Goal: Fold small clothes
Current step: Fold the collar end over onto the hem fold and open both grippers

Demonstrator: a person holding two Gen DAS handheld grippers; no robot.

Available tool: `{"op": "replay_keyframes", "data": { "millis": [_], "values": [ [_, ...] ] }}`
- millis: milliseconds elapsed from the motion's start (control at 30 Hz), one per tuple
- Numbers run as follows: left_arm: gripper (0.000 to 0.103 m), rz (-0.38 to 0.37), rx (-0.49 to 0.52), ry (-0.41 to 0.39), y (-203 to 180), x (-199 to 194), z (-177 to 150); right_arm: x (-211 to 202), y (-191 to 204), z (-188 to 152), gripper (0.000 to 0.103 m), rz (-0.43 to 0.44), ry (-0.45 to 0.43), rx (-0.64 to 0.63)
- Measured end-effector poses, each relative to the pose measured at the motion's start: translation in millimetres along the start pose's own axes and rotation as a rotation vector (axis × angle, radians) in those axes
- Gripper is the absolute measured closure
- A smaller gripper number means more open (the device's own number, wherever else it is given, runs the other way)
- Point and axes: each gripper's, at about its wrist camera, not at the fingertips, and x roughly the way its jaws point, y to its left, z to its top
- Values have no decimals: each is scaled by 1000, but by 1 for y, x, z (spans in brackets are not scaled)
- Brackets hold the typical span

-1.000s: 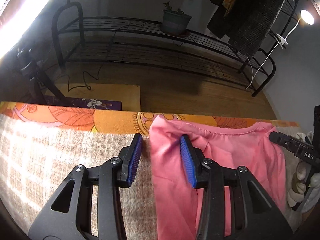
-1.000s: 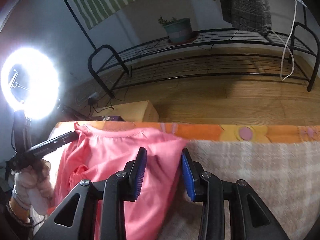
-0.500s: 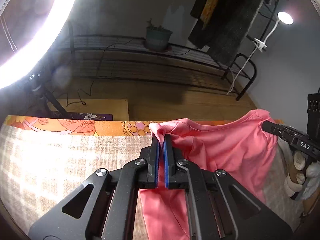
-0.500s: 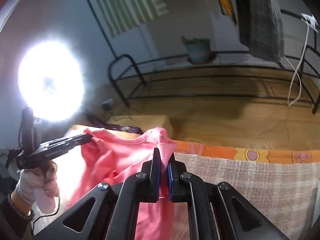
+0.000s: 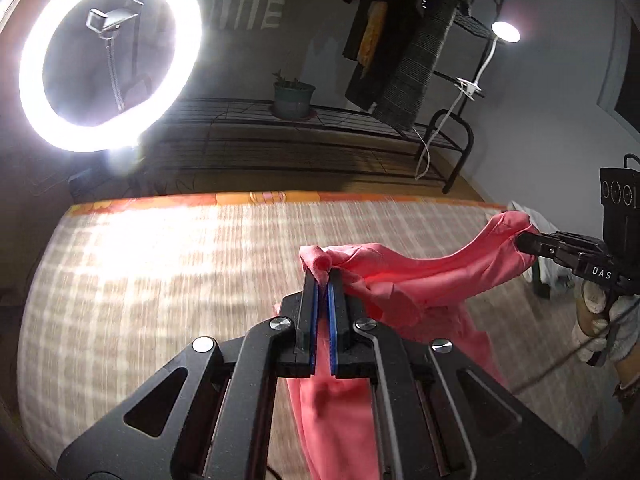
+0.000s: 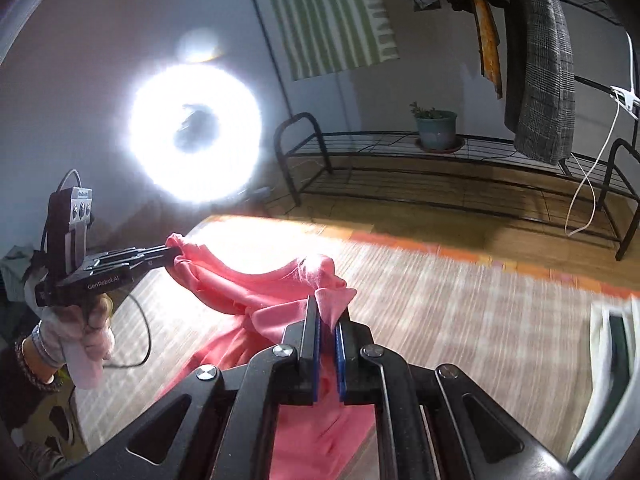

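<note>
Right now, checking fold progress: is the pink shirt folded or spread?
Neither: the pink shirt hangs bunched between the left gripper and right gripper.

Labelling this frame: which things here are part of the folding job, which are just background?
In use:
pink garment
left gripper, shut on its top edge
right gripper, shut on the other end
checked blanket underneath

Background:
ring light
potted plant
black rack
hanging clothes
</note>
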Motion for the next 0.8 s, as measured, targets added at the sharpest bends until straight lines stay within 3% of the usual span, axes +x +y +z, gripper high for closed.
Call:
{"op": "replay_keyframes", "data": {
  "millis": [133, 300, 367, 500, 633, 700, 800],
  "values": [
    [102, 7, 24, -7, -11, -30, -44, -28, 31, -49, 100, 10, 3, -10],
    [101, 19, 27, 26, -19, -43, -96, -47, 48, -105, 99, 26, 37, 18],
    [101, 35, 53, 48, -24, -45, -112, -54, 55, -124, 99, -4, 52, -3],
    [101, 44, 111, 87, -31, -56, -142, -67, 66, -147, 93, -37, 91, -48],
    [101, 41, 155, 104, -33, -81, -170, -96, 72, -166, 86, -11, 93, -84],
    [101, 32, 161, 103, -29, -96, -179, -109, 72, -169, 86, 0, 85, -79],
    [95, 15, 124, 101, -22, -111, -182, -132, 70, -178, 78, 12, 66, -32]
  ]
}}
